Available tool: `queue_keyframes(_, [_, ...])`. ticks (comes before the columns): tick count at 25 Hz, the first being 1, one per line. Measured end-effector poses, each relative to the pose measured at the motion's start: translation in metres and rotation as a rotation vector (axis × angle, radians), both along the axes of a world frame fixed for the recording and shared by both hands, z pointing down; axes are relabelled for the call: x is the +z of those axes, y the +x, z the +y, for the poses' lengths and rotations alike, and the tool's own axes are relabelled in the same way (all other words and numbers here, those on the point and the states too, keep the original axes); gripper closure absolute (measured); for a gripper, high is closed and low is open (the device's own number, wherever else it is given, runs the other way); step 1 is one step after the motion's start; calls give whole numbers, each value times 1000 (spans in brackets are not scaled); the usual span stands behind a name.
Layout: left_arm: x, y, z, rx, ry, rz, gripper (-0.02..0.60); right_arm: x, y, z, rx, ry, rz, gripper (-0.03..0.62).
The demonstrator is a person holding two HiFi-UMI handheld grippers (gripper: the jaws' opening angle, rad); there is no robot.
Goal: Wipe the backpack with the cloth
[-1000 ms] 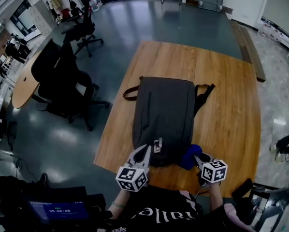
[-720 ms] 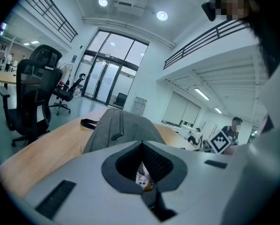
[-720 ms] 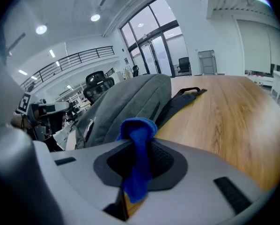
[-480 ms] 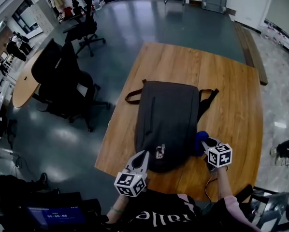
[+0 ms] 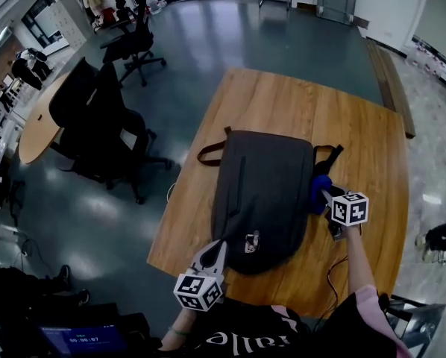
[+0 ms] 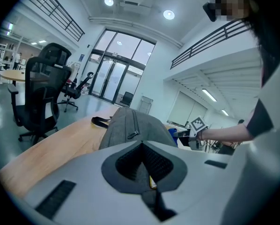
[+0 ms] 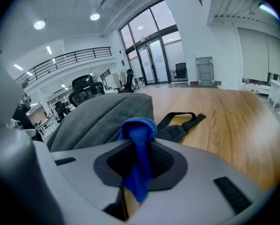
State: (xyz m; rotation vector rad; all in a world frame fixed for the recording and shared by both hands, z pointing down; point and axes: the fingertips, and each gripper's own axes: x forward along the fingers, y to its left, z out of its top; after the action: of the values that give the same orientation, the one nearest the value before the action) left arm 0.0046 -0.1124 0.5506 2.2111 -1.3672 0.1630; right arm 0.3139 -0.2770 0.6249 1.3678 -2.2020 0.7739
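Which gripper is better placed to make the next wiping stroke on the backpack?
The right gripper: its jaws are clamped on the blue cloth, at the right side of the backpack. The left gripper carries no cloth; it pinches the backpack's near edge.

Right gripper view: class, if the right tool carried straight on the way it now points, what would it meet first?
Probably the dark grey fabric backpack, whose side rises just beyond the blue cloth pinched in the right tool. The black shoulder strap lies slightly right of that line; depth is unclear.
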Motion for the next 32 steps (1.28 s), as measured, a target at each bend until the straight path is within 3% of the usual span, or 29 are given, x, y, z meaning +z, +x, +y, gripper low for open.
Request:
queue_keyframes(10, [-8,5,-16,21,40,-15,583,-9,27,-72,11,-4,67,539])
queue_keyframes(14, [-12,-19,-39,-5,34,24,583,-14,22,-119,53,-25,106,539])
queue_keyframes(20, [-9,-33,-38,-23,15,22,583,-23,29,-161,55,-55,181,539])
queue_keyframes(25, [-5,-52,-43,-64,7,29,583,-31,-4,-185,-7,-56,205,539])
queue_keyframes(32, [-8,-70,-51,-83,21,45,583,-50,-80,-206,-176,-30,272,539])
